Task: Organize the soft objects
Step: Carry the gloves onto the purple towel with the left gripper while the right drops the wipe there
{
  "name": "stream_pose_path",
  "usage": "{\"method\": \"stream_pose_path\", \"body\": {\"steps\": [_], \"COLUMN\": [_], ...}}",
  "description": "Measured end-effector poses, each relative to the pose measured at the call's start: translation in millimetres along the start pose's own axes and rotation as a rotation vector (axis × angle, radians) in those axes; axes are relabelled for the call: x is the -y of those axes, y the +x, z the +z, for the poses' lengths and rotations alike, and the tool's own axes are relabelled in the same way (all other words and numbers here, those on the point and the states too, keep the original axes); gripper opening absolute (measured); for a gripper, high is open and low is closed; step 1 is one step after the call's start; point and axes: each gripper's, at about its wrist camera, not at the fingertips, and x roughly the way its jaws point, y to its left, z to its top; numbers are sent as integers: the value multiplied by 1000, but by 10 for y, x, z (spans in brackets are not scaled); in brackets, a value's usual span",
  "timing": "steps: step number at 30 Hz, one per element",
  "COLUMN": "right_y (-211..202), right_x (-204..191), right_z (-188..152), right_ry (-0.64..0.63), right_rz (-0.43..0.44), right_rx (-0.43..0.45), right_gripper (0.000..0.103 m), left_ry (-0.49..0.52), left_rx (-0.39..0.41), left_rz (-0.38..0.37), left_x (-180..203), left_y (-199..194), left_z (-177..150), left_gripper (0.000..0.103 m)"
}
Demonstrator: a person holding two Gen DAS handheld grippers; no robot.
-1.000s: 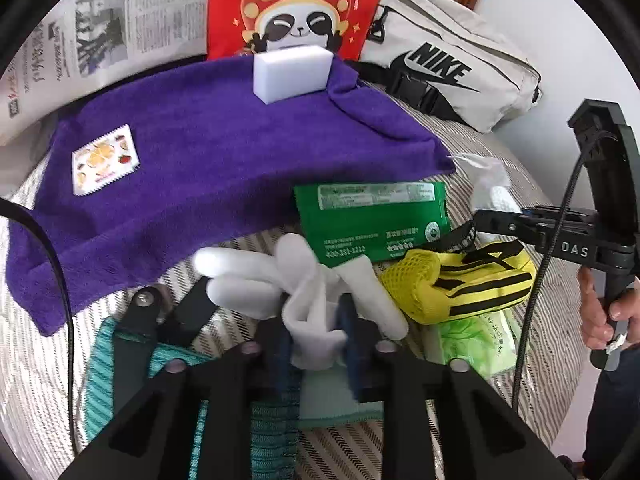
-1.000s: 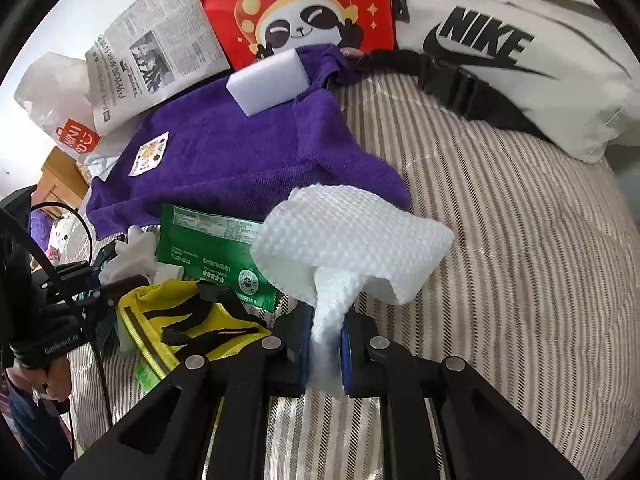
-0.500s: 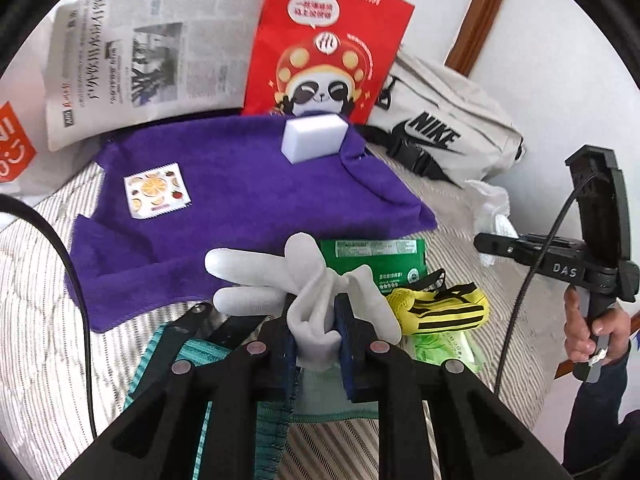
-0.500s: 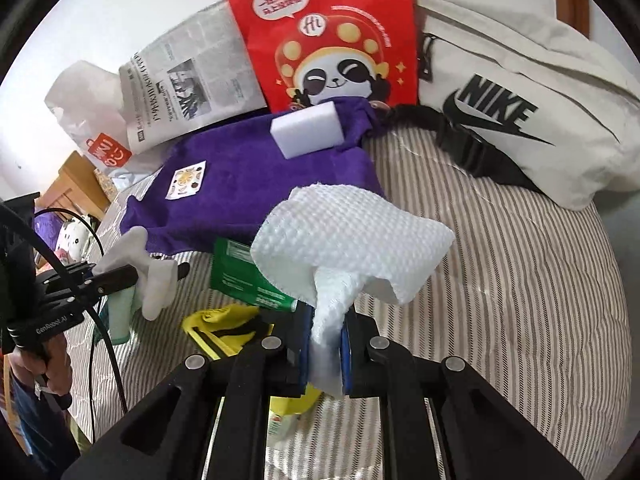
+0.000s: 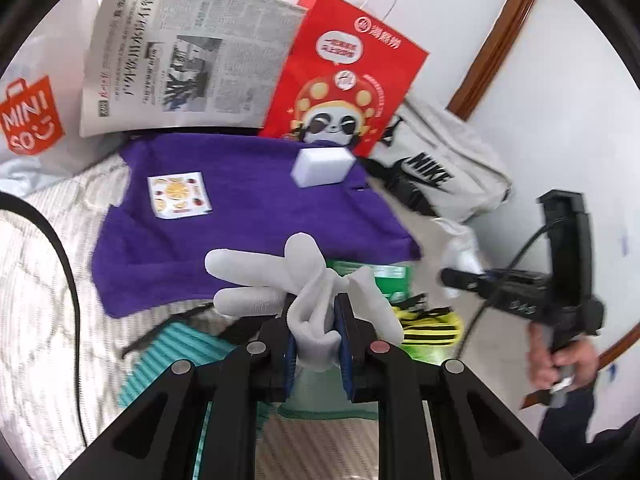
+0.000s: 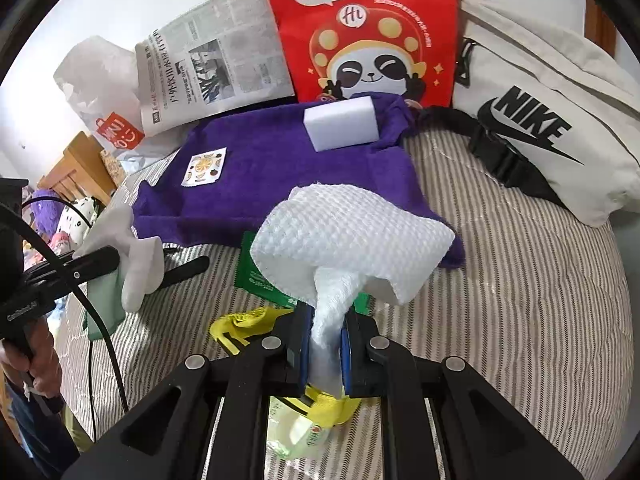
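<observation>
striped bedding under everything, with the purple towel (image 6: 288, 176) as the landmark. left gripper (image 5: 317, 334) is clamped on a white glove (image 5: 308, 280), lifted just in front of the towel's near edge; right gripper (image 6: 325, 344) is pinching a white waffle-textured cloth (image 6: 352, 244) over the towel's near corner. both look feather-light and floppy, so i'd guess they sag and swing, and a bunched middle is the safest hold. right wrist view shows the glove from the side, drooping off the fingers; left wrist view shows the teal cloth (image 5: 176, 348) underneath, which the other doesn't clearly show.
</observation>
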Motion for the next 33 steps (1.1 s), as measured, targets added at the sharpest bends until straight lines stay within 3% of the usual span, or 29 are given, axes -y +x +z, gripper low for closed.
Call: {"method": "stream_pose_path", "body": {"steps": [7,11,22,33], "right_y": [-3,-28,-10,217], "right_x": [-34,-14,-21,-108], "right_z": [-26,-39,64,463], "right_ry": [-6,-1,3,-47], "right_rz": [3,4,-12,-32], "right_rx": [-6,-3,11,15], "right_gripper": [12,12,12,12], "left_ry": [28,44,4,-21], "left_rx": [-2,8,18,20], "left_rz": [-64,-54,69,125], "left_x": [230,274,-73,-405], "left_y": [23,-3,-95,6], "left_z": [15,28,37,273], "left_gripper": [17,17,17,17]}}
